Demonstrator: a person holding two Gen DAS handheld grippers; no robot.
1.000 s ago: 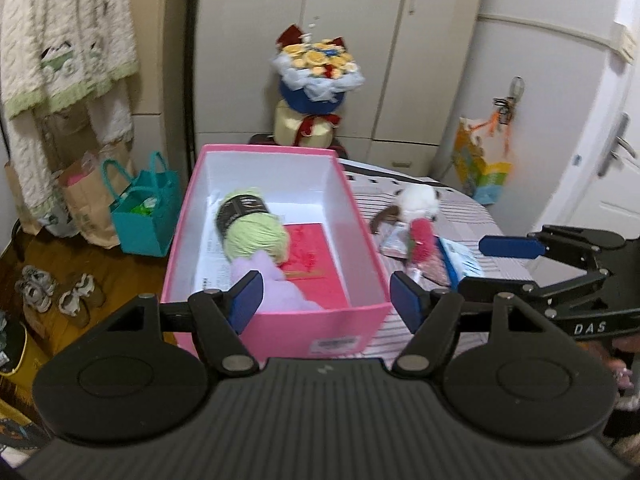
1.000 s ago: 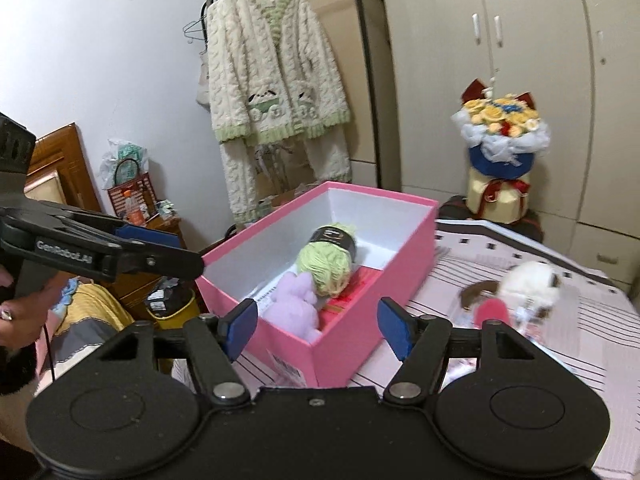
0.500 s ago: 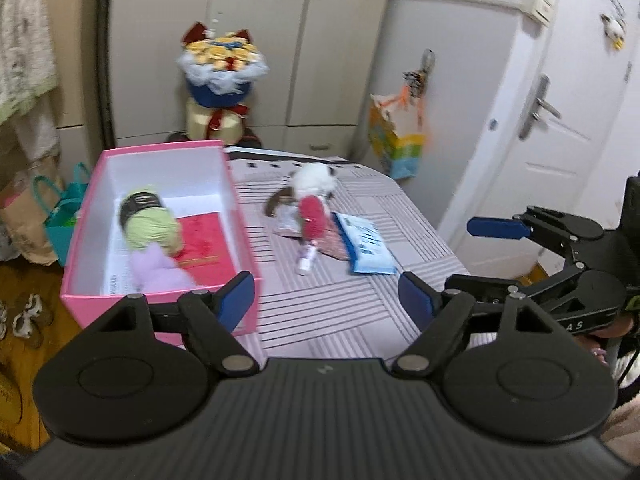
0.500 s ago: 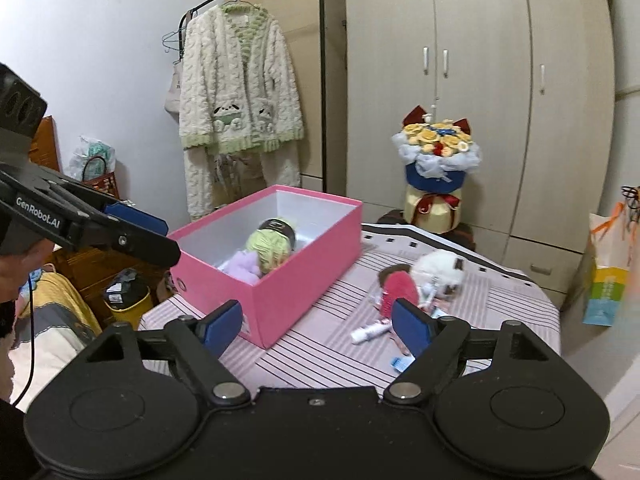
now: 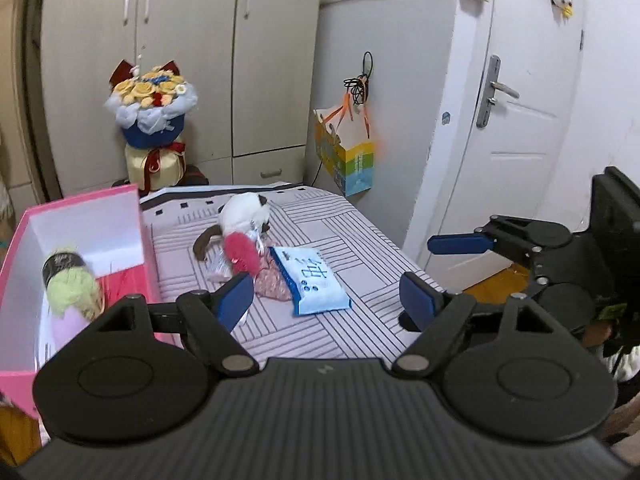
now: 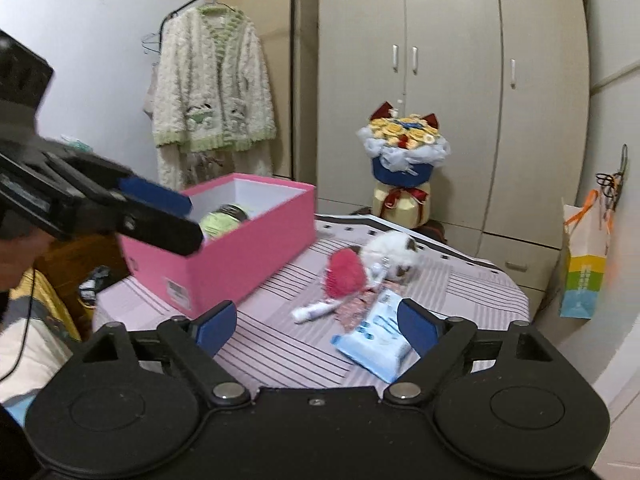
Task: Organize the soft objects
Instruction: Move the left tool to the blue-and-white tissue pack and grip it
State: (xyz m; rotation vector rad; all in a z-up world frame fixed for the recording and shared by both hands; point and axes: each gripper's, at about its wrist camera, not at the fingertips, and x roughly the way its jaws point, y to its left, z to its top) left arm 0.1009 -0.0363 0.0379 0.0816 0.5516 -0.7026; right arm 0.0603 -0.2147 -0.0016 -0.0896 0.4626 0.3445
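A pink box [image 5: 136,216] [image 6: 248,256] stands at the table's left and holds a green yarn ball [image 5: 74,286] [image 6: 222,220] and a lilac plush [image 5: 70,326]. On the striped table lie a white plush cat [image 5: 244,212] [image 6: 392,250], a red fluffy item [image 5: 240,252] [image 6: 346,272], a blue wipes pack [image 5: 312,280] [image 6: 376,340] and a small white tube [image 6: 314,311]. My left gripper [image 5: 326,300] is open and empty, near the table's front. My right gripper [image 6: 316,326] is open and empty, also held back from the pile.
A flower bouquet [image 5: 150,108] [image 6: 404,152] stands behind the table before the wardrobe. A colourful paper bag [image 5: 346,160] [image 6: 584,264] hangs at the right. A door [image 5: 520,120] is at the far right. A knitted cardigan [image 6: 212,92] hangs on a rack.
Both grippers have swung away from the pink box to the right, toward the pile of items on the table. Both stay open and empty.
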